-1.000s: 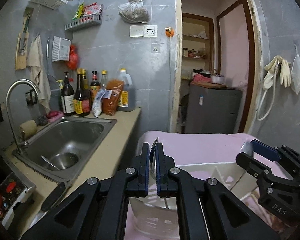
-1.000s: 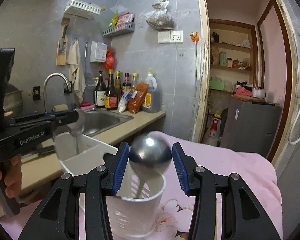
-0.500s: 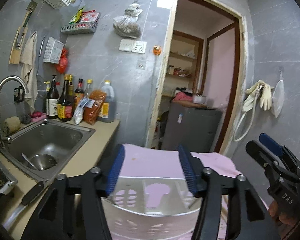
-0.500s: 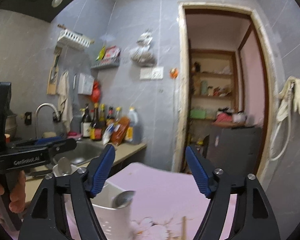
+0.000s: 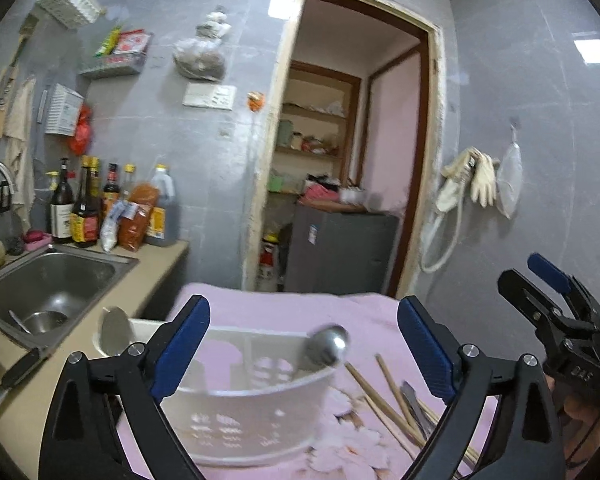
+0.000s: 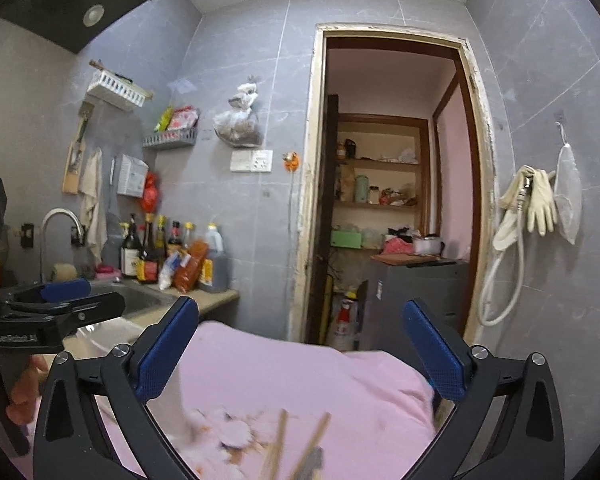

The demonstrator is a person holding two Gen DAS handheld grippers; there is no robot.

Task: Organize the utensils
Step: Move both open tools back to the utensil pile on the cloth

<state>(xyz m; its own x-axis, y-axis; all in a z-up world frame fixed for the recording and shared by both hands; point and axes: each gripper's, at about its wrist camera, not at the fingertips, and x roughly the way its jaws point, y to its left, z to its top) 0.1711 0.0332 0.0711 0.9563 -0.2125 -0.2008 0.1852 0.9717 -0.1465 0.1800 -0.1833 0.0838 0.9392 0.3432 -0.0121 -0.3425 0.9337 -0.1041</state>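
Observation:
A white plastic utensil holder (image 5: 256,396) stands on the pink flowered cloth (image 5: 284,312). Two metal spoons stand in it, one (image 5: 115,327) at its left end, one (image 5: 327,347) at its right. My left gripper (image 5: 304,344) is open and empty just above and in front of the holder. Wooden chopsticks (image 5: 384,404) and a metal utensil handle (image 5: 414,400) lie on the cloth to its right. My right gripper (image 6: 300,352) is open and empty over the cloth, with blurred chopsticks (image 6: 300,446) below it. It also shows in the left wrist view (image 5: 548,300).
A steel sink (image 5: 48,288) with a bowl sits in the counter at the left, with sauce bottles (image 5: 88,208) behind it. A knife (image 5: 8,384) lies on the counter's near edge. An open doorway (image 5: 340,184) is straight ahead. Gloves (image 5: 476,176) hang on the right wall.
Both grippers were shut on spoons over the holder a second ago, then opened and left the spoons in it. Both have since drawn back and upward, the right one off to the right.

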